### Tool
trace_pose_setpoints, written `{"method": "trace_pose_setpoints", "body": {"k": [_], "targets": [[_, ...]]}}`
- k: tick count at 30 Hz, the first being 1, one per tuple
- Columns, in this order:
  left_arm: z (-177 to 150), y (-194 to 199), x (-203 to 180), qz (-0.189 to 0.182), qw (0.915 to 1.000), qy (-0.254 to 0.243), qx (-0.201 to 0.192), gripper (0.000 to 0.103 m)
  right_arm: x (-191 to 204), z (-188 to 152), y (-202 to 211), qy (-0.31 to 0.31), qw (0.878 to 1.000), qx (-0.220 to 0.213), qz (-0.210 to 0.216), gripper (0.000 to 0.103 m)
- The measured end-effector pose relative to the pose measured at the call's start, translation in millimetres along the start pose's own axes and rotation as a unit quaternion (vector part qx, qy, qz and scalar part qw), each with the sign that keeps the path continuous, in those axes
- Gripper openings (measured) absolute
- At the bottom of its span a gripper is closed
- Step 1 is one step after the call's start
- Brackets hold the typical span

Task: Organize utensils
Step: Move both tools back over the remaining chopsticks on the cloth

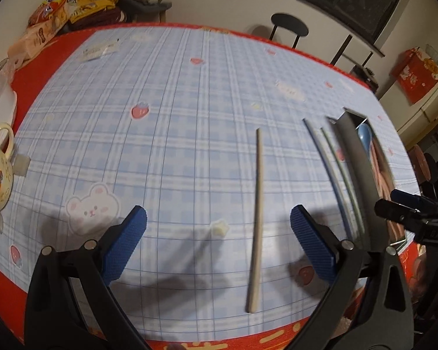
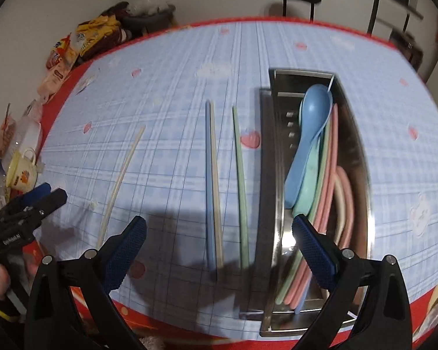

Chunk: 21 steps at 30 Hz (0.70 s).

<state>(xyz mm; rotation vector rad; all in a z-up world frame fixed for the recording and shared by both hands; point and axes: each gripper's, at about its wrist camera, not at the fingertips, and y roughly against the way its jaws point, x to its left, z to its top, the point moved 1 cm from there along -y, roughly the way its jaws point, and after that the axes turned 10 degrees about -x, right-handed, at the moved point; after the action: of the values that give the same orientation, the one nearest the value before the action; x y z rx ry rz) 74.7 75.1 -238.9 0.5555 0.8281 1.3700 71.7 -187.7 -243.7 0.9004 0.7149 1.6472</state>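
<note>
My left gripper (image 1: 218, 234) hangs over the cloth (image 1: 175, 93) with its fingers (image 1: 125, 245) wide apart, holding nothing. The beige chopstick (image 1: 257, 213) lies between them, nearer the right finger, pointing away from me. Beyond that right finger lie 2 more chopsticks, blue (image 1: 325, 160) and green (image 1: 340, 169), beside the steel tray (image 1: 354, 157).

My right gripper (image 2: 219, 243) is also spread wide and empty. Between its fingers (image 2: 125, 252) lie the blue chopstick (image 2: 209, 189), a cream one (image 2: 217, 192) touching it, and the green (image 2: 241, 186). Its right finger overlaps the tray (image 2: 273, 175), which holds a blue spoon (image 2: 308, 134) atop green and pink utensils.
</note>
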Motion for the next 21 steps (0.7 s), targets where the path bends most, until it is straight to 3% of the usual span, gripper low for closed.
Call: {"method": "trace_pose_setpoints", "body": {"k": [3, 5, 11, 13, 15, 18, 21], "targets": [[-4, -6, -2, -0.01, 0.9999, -0.003, 0.01, 0.096, 0, 4, -6, 0.013, 1.0, 0.004, 0.004, 0.09], [-4, -9, -5, -0.019, 0.9997, -0.007, 0.013, 0.096, 4, 5, -12, 0.028, 0.999, 0.016, 0.008, 0.073], [0, -19, -9, -0.035, 0.9991, -0.011, 0.021, 0.088, 22, 5, -31, 0.081, 0.996, 0.041, 0.009, 0.053], [-1, -23, -8, -0.042, 0.9987, -0.01, 0.026, 0.087, 27, 6, -35, 0.09, 0.995, 0.044, 0.014, 0.039], [-1, -25, -8, -0.048, 0.9983, -0.01, 0.03, 0.076, 32, 6, -40, 0.1, 0.994, 0.047, 0.021, 0.032], [-3, -27, -8, -0.058, 0.9977, -0.011, 0.034, 0.071, 36, 7, -49, 0.114, 0.992, 0.052, 0.016, 0.028], [-4, -31, -11, -0.061, 0.9971, -0.022, 0.041, 0.051, 35, 7, -58, 0.108, 0.992, 0.06, 0.012, 0.02]]}}
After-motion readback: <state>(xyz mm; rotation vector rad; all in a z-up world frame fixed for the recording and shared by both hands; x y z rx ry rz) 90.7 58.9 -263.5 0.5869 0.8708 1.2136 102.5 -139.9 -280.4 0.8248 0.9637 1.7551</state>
